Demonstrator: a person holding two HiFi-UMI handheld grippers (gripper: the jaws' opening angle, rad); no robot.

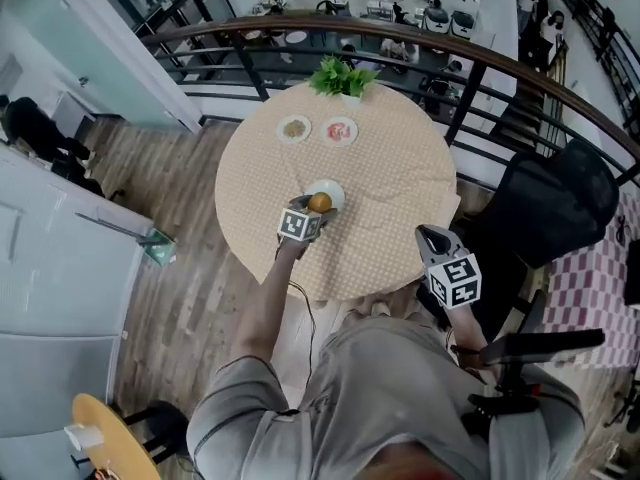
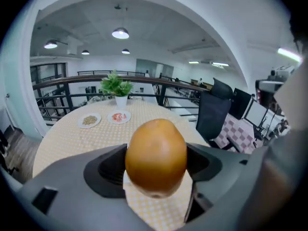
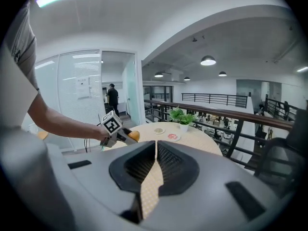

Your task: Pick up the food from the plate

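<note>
- Right gripper [image 3: 155, 161], near right, beside the round beige checked worktop [image 1: 400, 168]: jaws nearly together, nothing between them.
- Left gripper [image 1: 310, 211]: jaws clamp the round orange-brown food [image 2: 155, 155] over the white plate [image 1: 338, 192].
- Far edge: green potted plant [image 1: 342, 76].

The head view looks from above the person steeply down on the round table [image 1: 400, 168], with the railing [image 1: 465, 103] beyond it. The left gripper view sits low over the table and faces across it to the plant [image 2: 115, 86]. The orange fruit [image 2: 156, 153] clamped in the left tongs [image 2: 156, 170] is very near the lens. The right gripper view, behind the right tongs [image 3: 155, 160], stands off the table's near edge and takes in the left tongs. All three share the plant, the two small plates [image 1: 294, 128] and the railing.
</note>
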